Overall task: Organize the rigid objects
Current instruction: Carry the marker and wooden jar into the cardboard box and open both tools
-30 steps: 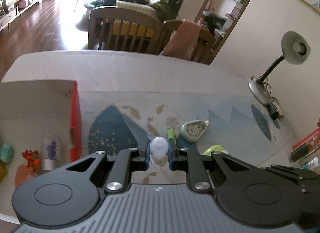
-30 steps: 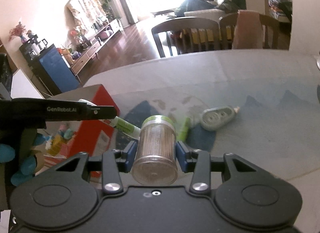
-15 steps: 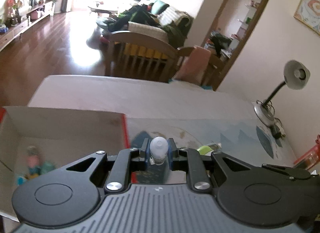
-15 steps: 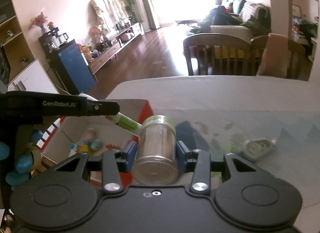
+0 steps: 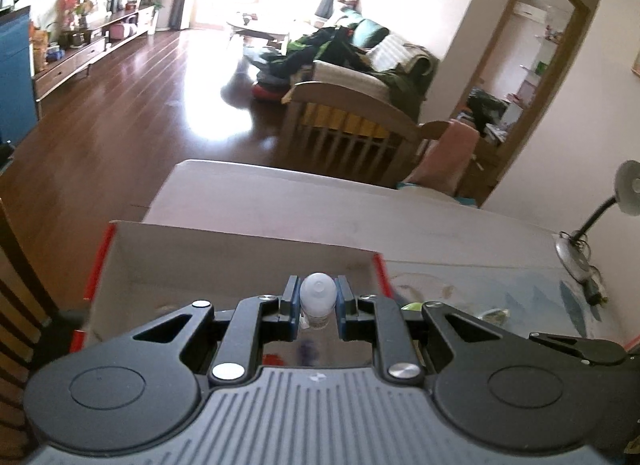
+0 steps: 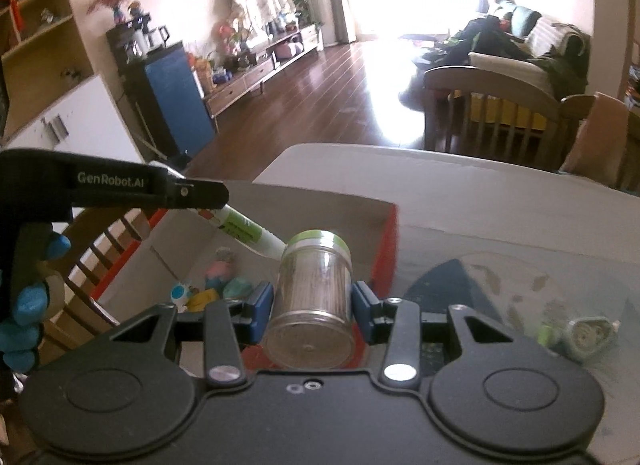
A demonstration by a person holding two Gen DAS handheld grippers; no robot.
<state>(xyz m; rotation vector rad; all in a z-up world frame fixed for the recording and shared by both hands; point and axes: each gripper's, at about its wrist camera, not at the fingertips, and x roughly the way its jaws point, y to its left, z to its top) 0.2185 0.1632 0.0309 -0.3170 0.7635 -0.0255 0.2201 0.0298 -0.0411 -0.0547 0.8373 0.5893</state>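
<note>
My left gripper is shut on a slim white and green tube, its rounded white end toward the camera, held over the open cardboard box with red sides. In the right wrist view the tube slants down over the box from the left gripper. My right gripper is shut on a clear jar with a green lid, at the box's right edge. Small toys lie in the box.
A grey correction-tape dispenser and a green item lie on the patterned mat to the right. A desk lamp stands at the table's far right. Wooden chairs stand behind the table.
Both grippers have moved left from above the mat to the box, carrying the tube and the jar. The views tilted upward, and the box now lies under the left gripper.
</note>
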